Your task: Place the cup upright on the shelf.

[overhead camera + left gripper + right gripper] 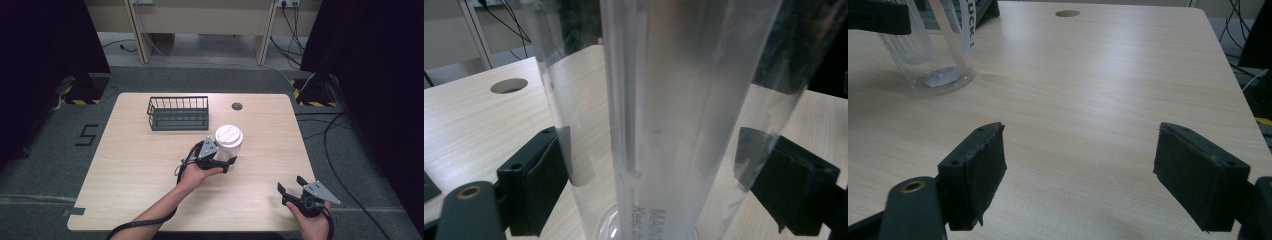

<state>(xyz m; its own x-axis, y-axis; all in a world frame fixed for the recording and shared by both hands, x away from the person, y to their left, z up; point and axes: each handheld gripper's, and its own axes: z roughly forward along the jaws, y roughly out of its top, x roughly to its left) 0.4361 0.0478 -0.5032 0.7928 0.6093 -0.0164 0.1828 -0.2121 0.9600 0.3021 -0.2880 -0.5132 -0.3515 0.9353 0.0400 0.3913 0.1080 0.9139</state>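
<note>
Standing upright: the clear plastic cup [228,145] is sitting near the middle of the table [135,170], its long axis running vertical, its white lid [229,135] facing the ceiling and its base resting flat on the wood.
Left gripper: the left gripper [226,161] is reaching in from the near-left side, and its jaws are sitting one on each side of the cup's lower wall, grasping the cup; in the left gripper view the black pads [544,177] are pressing close against the transparent wall [684,115].
Inside the cup: a pale straw [950,40] is leaning through it in the right gripper view, and printed lettering is running lengthwise down the wall.
Right gripper: the right gripper [291,186] is hanging at the near right corner of the table, well apart from the cup, jaws spread wide and holding nothing; in its own view the two pads [979,170] are framing bare wood.
Basket: a dark wire basket [178,113] is sitting at the far side, just behind and to the left of the cup.
Surface: light wood-grain top with rounded corners, with a round cable hole [237,106] showing near the far edge.
Room: grey carpet [60,145] is lying all around, black curtains are hanging left and right, cables are trailing on the floor at the right, and yellow-and-black striped stand bases are sitting at both far corners.
</note>
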